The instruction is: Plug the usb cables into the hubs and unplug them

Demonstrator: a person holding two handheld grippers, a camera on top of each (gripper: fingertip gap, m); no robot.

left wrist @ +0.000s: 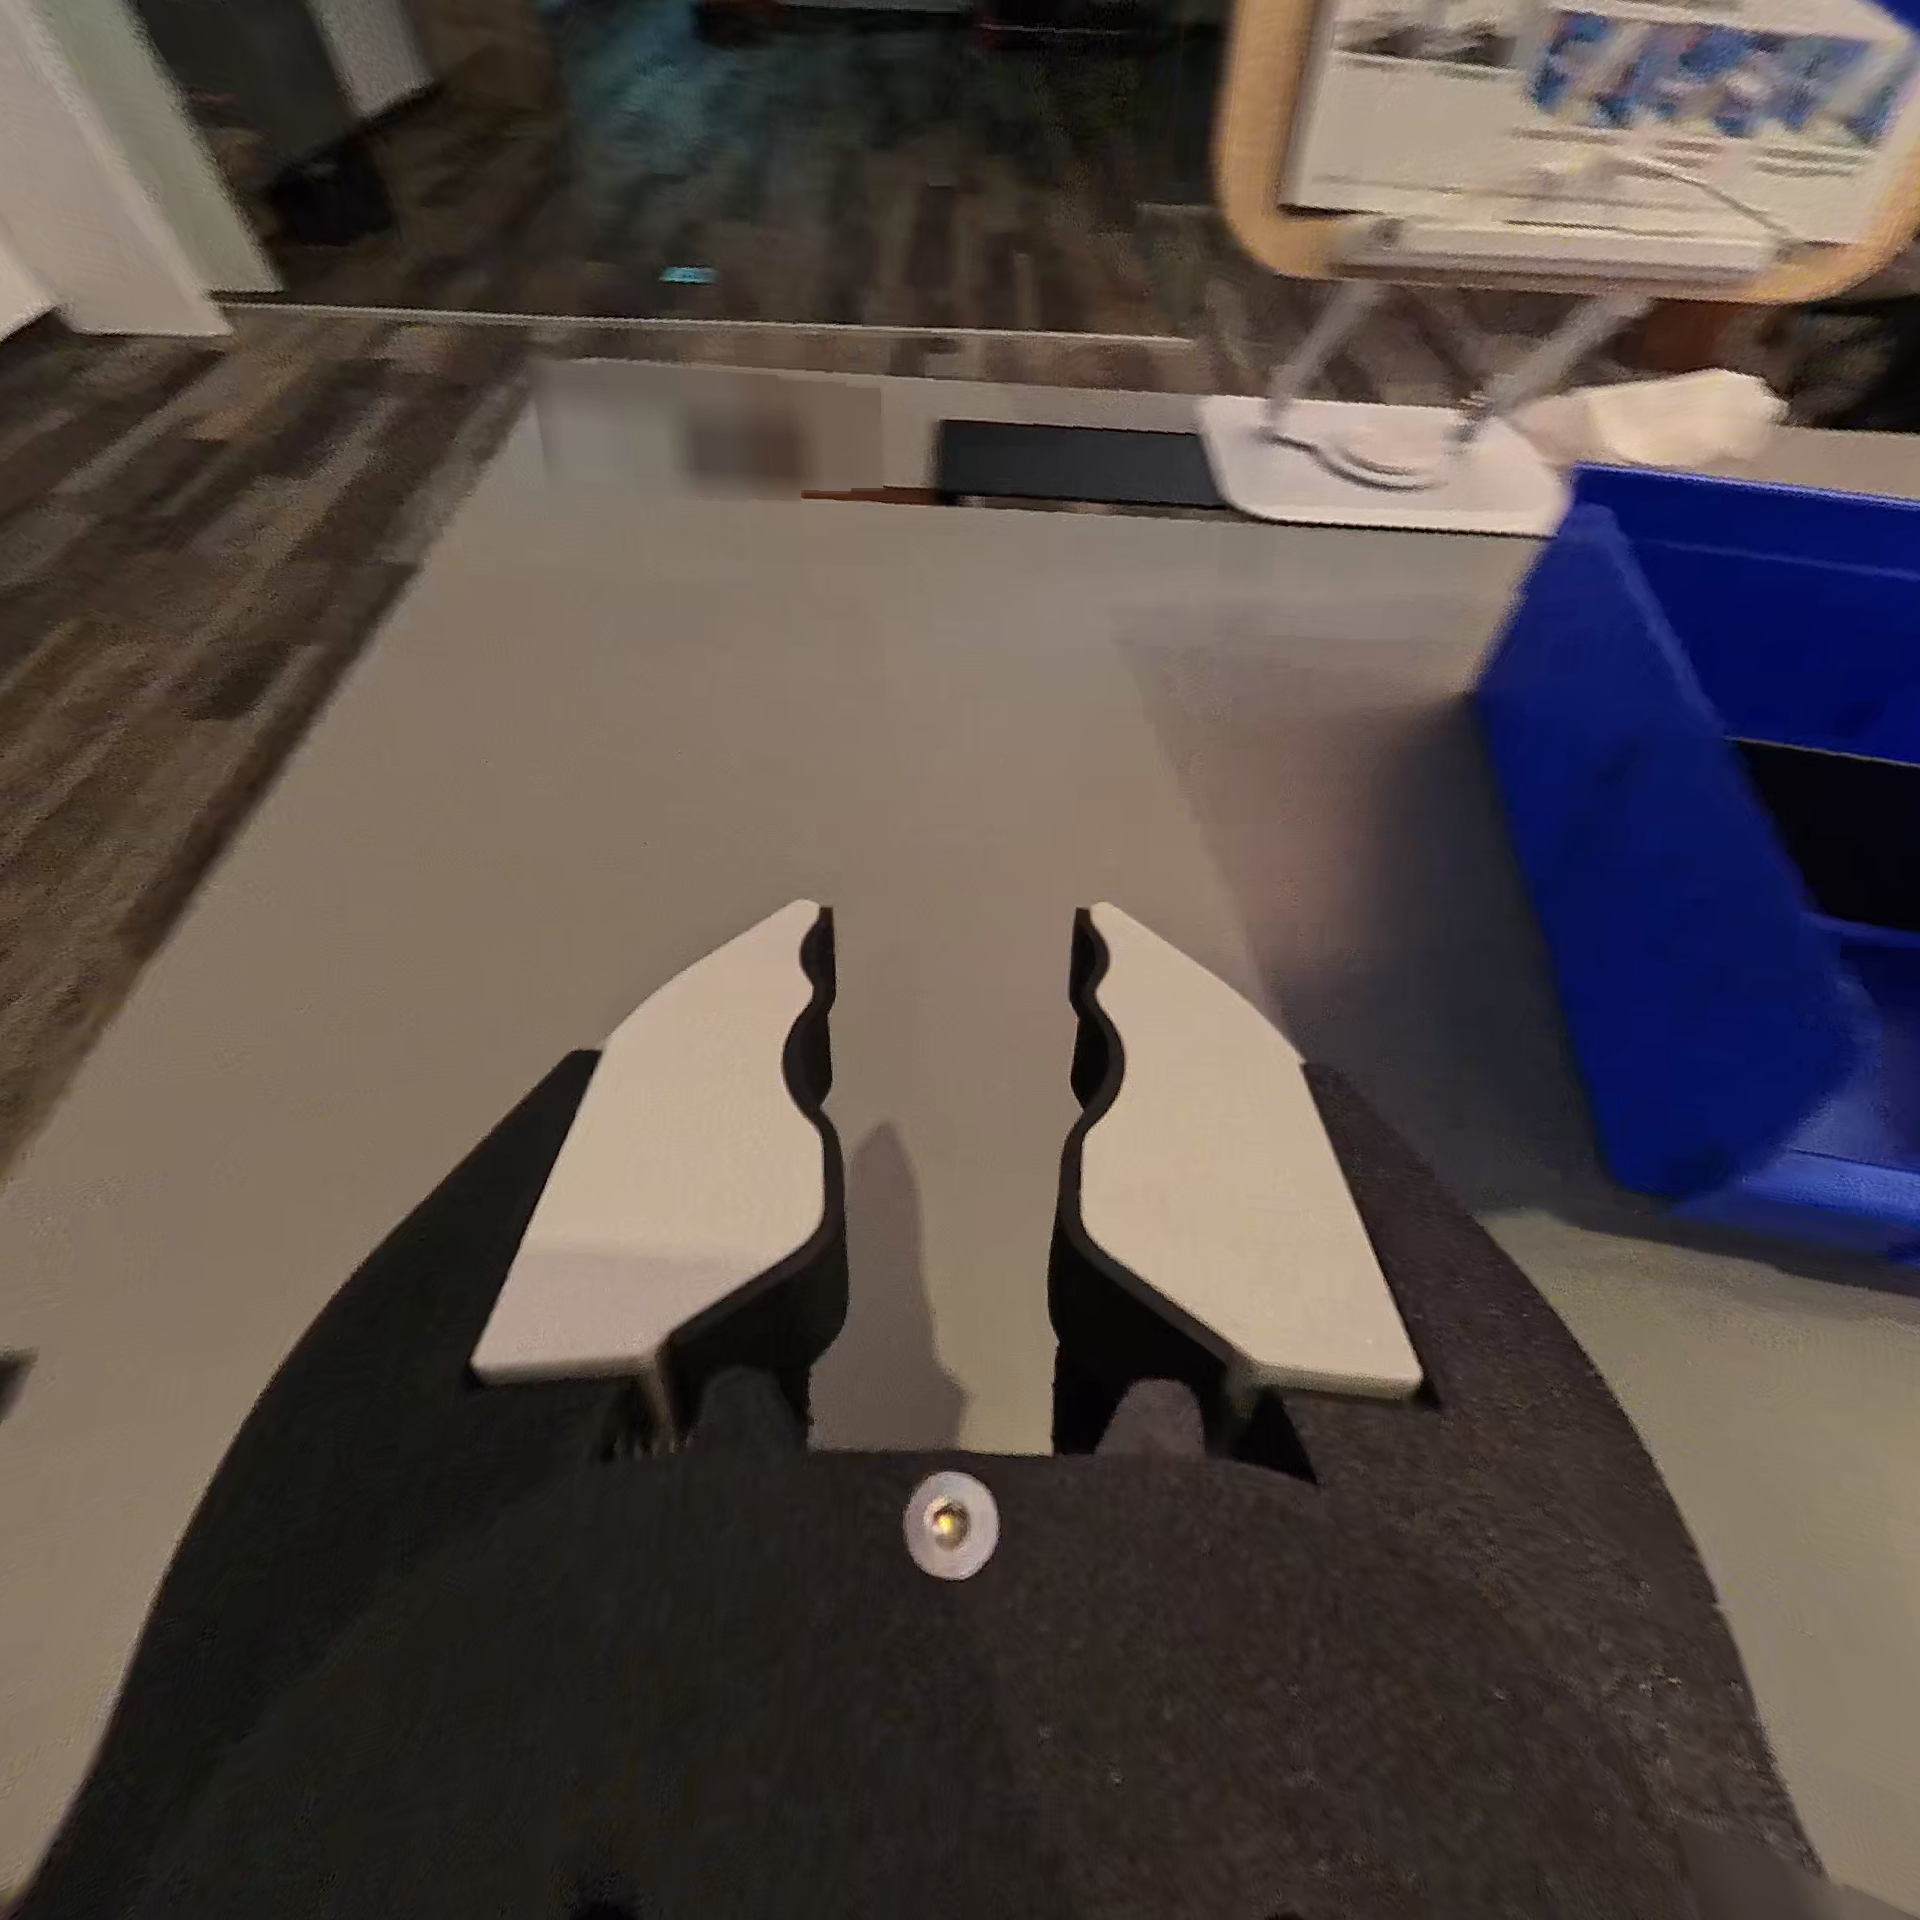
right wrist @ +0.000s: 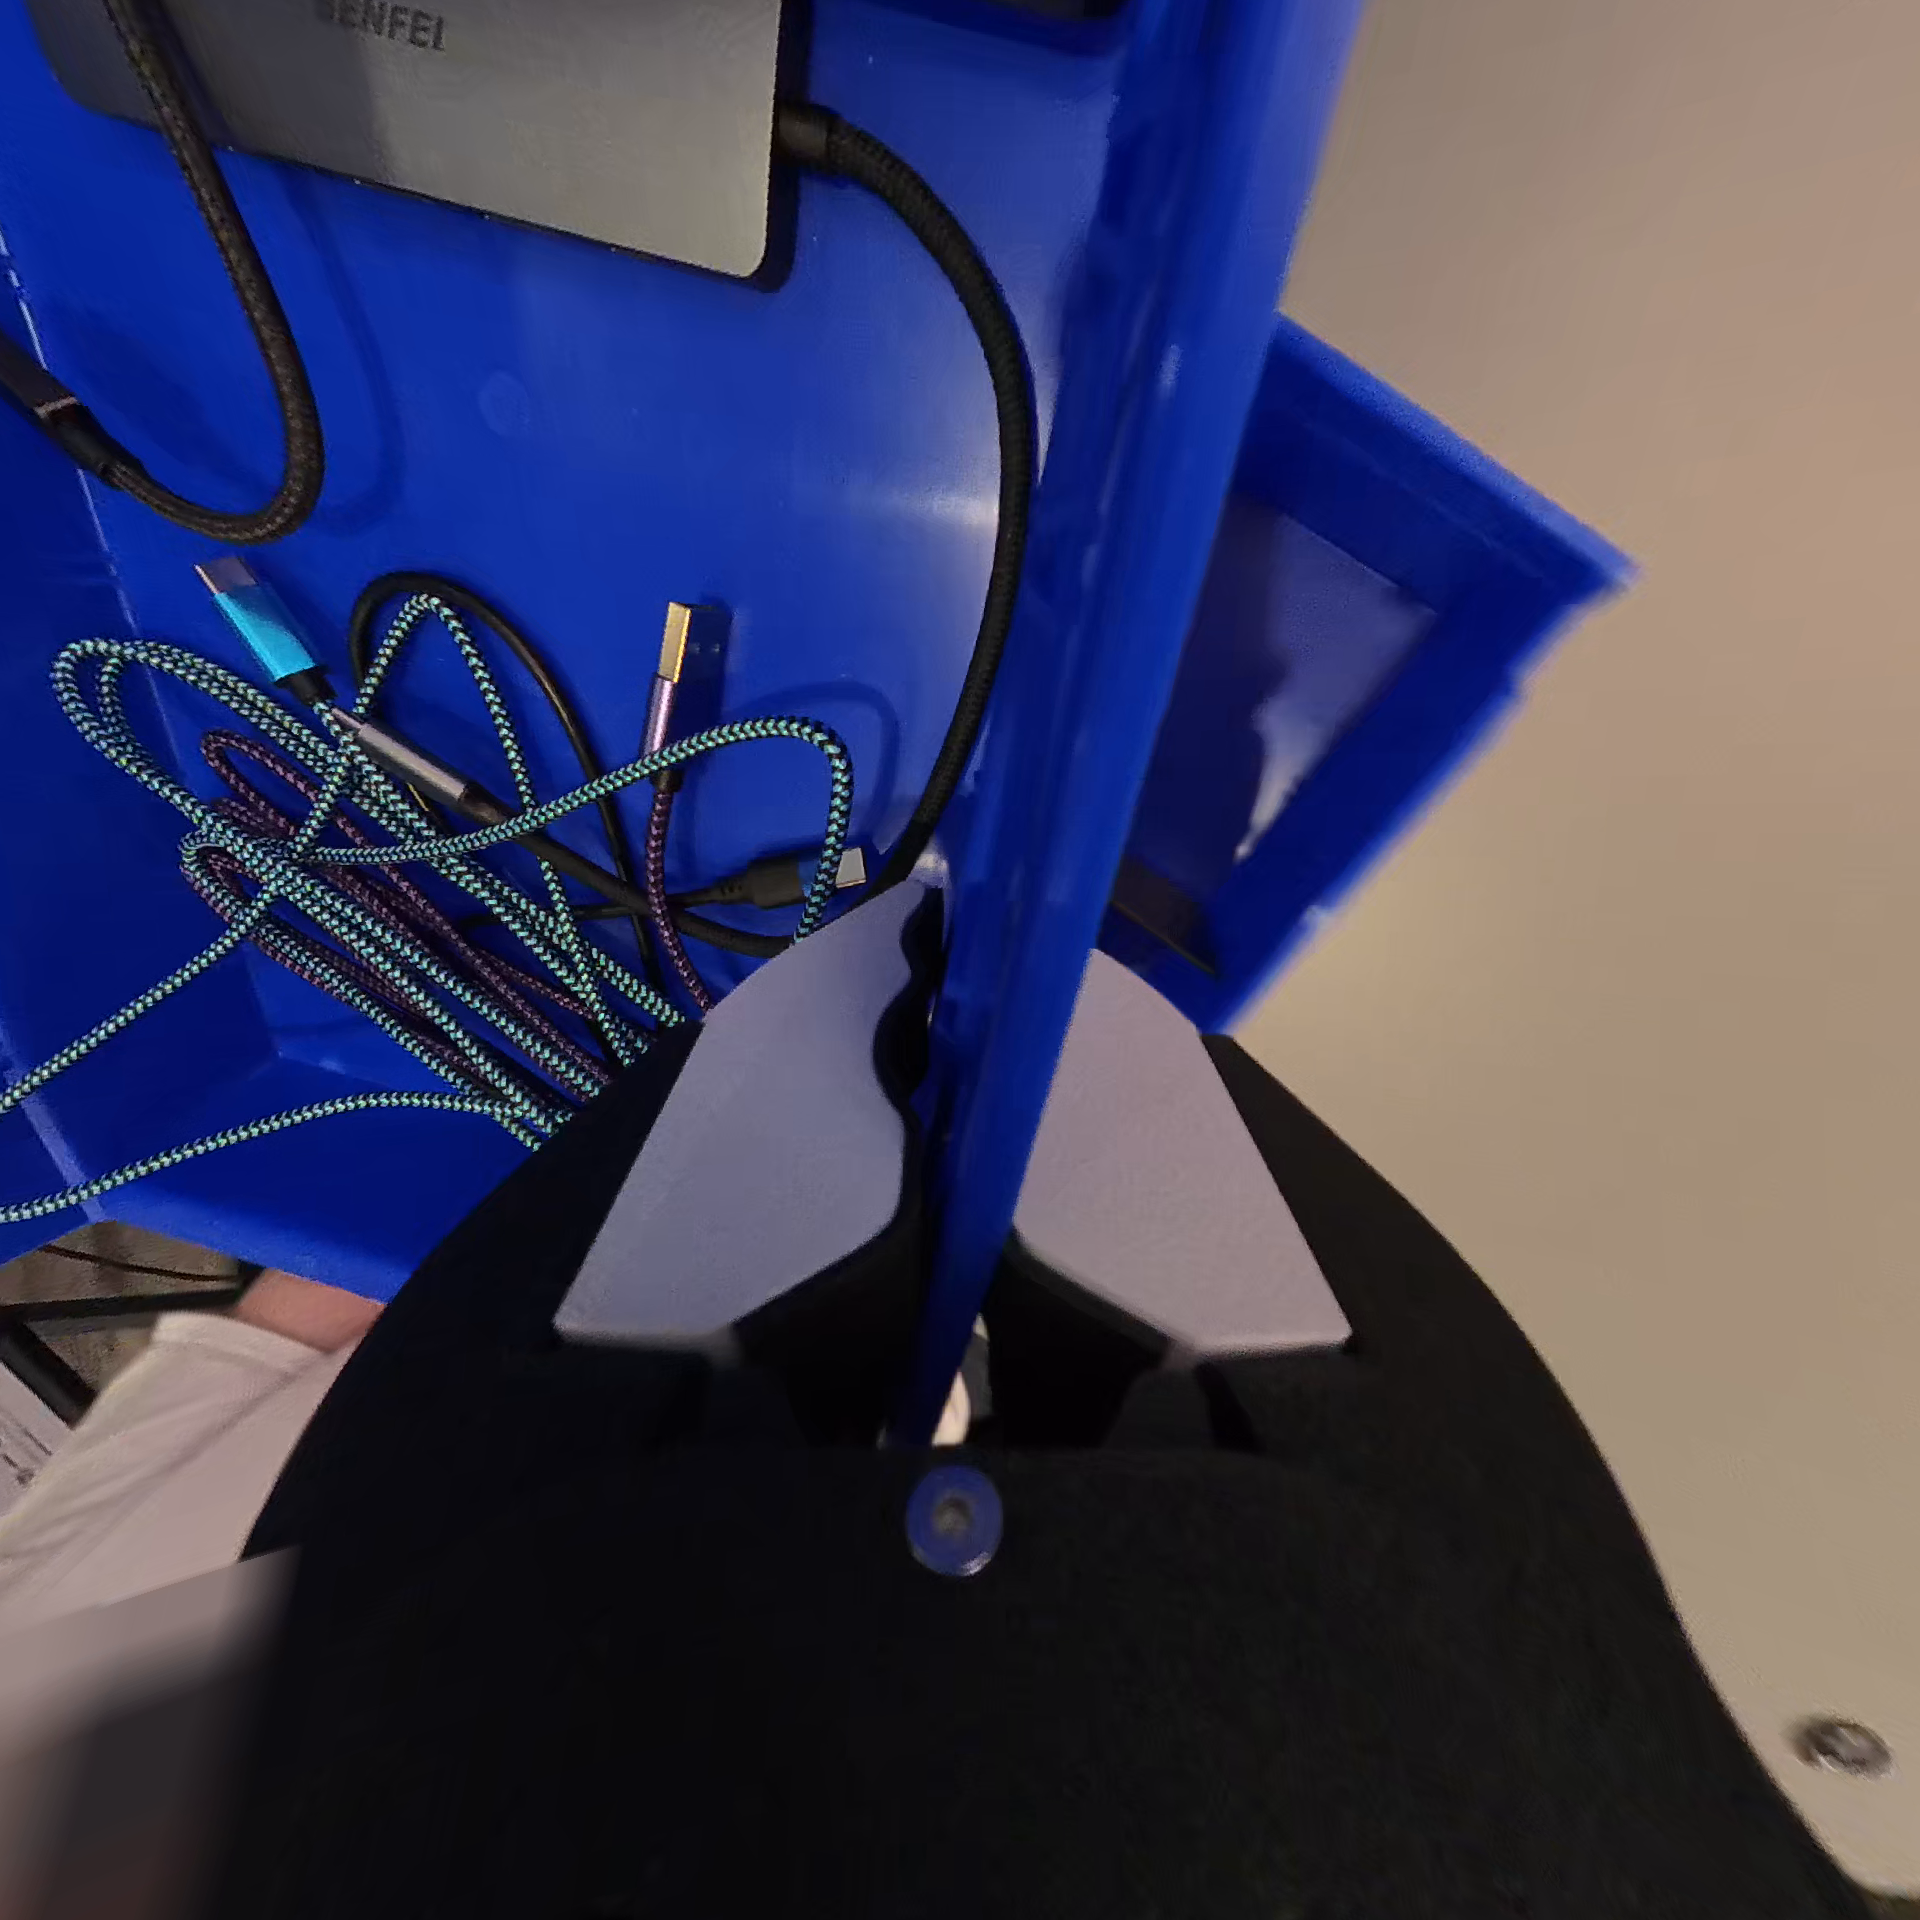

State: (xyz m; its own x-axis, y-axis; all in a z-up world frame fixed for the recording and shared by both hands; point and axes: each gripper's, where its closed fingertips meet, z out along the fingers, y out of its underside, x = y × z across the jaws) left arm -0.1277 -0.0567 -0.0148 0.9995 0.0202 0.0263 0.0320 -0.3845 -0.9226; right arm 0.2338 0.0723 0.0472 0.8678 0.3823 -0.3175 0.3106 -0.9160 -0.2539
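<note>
1. A grey table (left wrist: 727, 727) stands over dark plank flooring; a blue bin (left wrist: 1683, 831) sits at its right.
2. The left gripper (left wrist: 951, 914) hovers over bare table, fingers apart and empty; the bin lies to its right.
3. The right gripper (right wrist: 997, 935) is clamped on the blue bin's wall (right wrist: 1049, 623); left of its fingers lie the usb cables (right wrist: 416, 883), plugs pointing away, the grey hub (right wrist: 520, 114) beyond; the right is nearer, I judge.
</note>
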